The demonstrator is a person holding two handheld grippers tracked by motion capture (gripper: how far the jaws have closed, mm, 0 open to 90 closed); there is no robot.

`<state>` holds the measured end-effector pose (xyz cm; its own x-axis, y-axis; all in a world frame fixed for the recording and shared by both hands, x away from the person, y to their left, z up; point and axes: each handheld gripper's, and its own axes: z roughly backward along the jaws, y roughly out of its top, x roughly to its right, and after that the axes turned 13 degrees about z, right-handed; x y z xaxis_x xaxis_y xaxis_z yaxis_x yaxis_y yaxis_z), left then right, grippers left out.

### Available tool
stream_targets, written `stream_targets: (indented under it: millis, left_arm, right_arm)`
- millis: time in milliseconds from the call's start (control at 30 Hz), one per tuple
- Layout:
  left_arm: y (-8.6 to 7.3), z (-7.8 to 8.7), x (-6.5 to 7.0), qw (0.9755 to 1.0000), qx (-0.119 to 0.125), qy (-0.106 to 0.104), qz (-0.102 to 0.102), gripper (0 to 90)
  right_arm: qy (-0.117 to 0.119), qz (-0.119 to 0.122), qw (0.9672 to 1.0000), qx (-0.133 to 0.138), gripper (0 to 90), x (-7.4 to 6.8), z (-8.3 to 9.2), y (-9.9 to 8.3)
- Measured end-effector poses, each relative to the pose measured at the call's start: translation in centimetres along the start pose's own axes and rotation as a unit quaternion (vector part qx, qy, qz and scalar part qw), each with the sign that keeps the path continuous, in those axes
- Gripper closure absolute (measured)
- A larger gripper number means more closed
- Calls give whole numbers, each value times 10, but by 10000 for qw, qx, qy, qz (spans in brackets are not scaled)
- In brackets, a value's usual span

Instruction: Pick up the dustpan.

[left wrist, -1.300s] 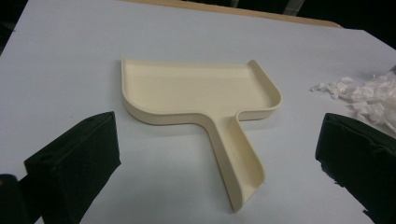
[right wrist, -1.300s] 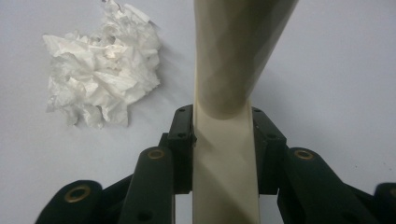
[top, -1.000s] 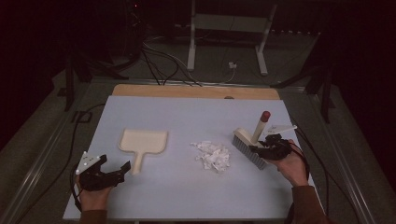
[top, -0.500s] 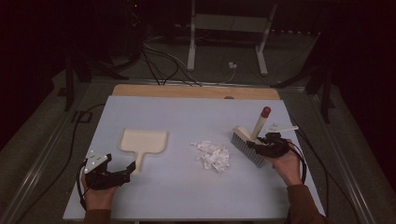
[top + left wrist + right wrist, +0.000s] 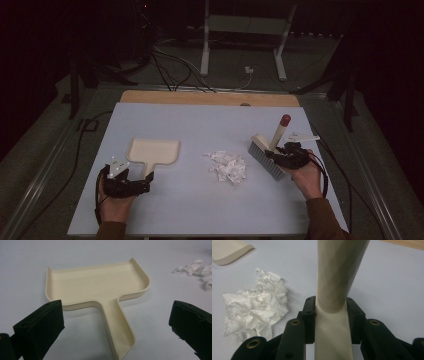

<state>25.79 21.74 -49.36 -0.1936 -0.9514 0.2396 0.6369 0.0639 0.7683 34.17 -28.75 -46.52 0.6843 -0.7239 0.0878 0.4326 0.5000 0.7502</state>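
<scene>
A cream dustpan [image 5: 152,151] lies flat at the table's left, its handle pointing toward me. My left gripper [image 5: 146,183] is open at the handle's end; in the left gripper view its jaws [image 5: 116,312] stand wide on either side of the dustpan [image 5: 97,283] handle without touching it. On the right, my right gripper [image 5: 280,154] is shut on the cream handle of a brush [image 5: 262,155] with a red tip, bristles on the table; it has just tightened on the handle [image 5: 339,270]. A pile of white paper scraps [image 5: 227,167] lies between dustpan and brush.
The pale blue table top [image 5: 200,125] ends in a wooden strip [image 5: 210,97] at the far edge. A small white piece [image 5: 302,136] lies beyond the right hand. Cables and metal stand legs [image 5: 205,55] are on the floor behind.
My left gripper has slid to the right, up to the end of the dustpan's handle. The right gripper and the brush have stayed in place.
</scene>
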Motion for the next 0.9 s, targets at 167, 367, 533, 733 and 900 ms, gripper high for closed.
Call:
stream_targets:
  millis: [167,367,533,733,900]
  left_arm:
    - [2,-5,5,9999,-63,80,-54,27]
    - [4,-11,7,9997,-222,131,40,70]
    - [5,-18,8,9981,-502,298,215,129]
    - [4,-27,11,9960,-734,478,201,185]
    - [2,-35,14,9931,-842,793,203,300]
  right_arm:
    - [-35,38,10000,-25,670,0,3,-1]
    - [-147,100,9998,-53,670,-1,5,-1]
    - [-159,162,9997,-66,669,-2,5,-1]
    - [-151,143,9998,-60,670,-1,6,-2]
    - [-147,150,9998,-65,670,-1,6,-2]
